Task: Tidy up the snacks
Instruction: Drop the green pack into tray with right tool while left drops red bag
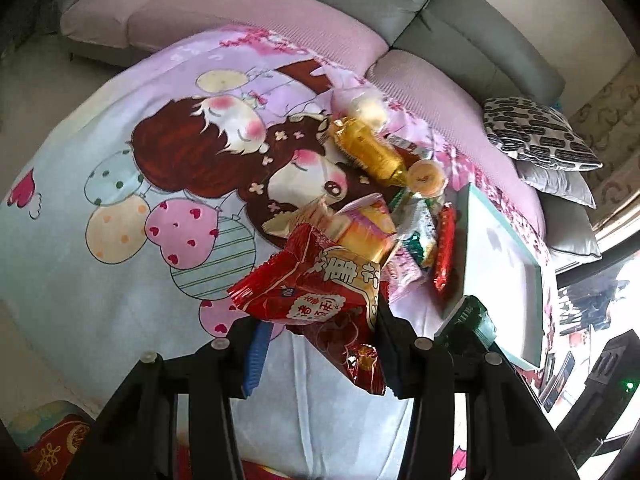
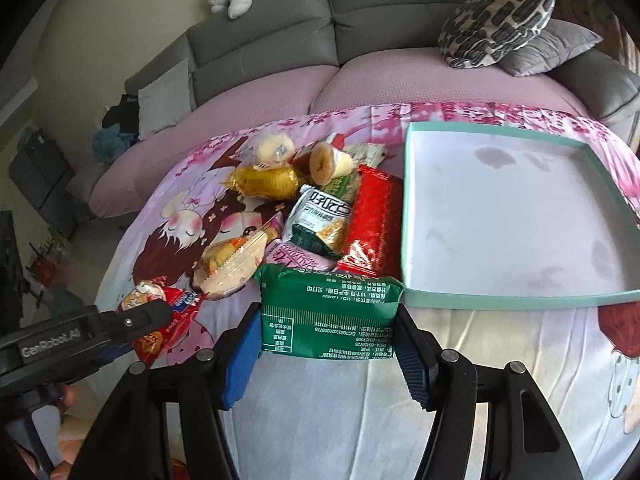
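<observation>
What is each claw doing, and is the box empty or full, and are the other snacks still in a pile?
Left claw: shut on the red packet, lifted off the cloth.
Right claw: shut on the green packet.
Box: open, empty, flat on the cloth.
Snack pile: loose heap left of the box, none inside yet.

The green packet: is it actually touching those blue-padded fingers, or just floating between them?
Touching. In the right wrist view, the green packet sits clamped between the right gripper's fingers, both blue pads pressed against its side edges, no gap showing.
</observation>
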